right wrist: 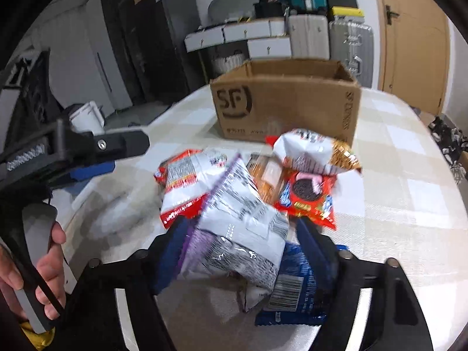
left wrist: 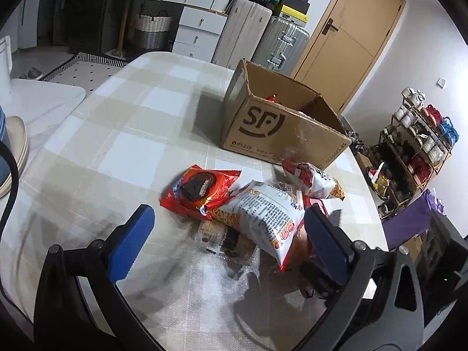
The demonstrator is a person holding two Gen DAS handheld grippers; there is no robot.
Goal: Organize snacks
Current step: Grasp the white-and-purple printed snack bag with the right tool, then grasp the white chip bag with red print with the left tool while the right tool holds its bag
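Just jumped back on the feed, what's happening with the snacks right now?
A person is sorting a pile of snack packets on the checked tablecloth in front of an open SF cardboard box. The right gripper has its fingers around a white and purple packet, lifted above a blue packet; motion blur hides how firm the grip is. The left gripper is open and empty, hovering over the red Oreo packet and others. Something red shows inside the box.

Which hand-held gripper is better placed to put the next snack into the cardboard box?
Right. The right hand-held gripper already has its fingers around a purple-and-white snack bag, facing the cardboard box. The left hand-held gripper is open and holds nothing, hovering over the pile.
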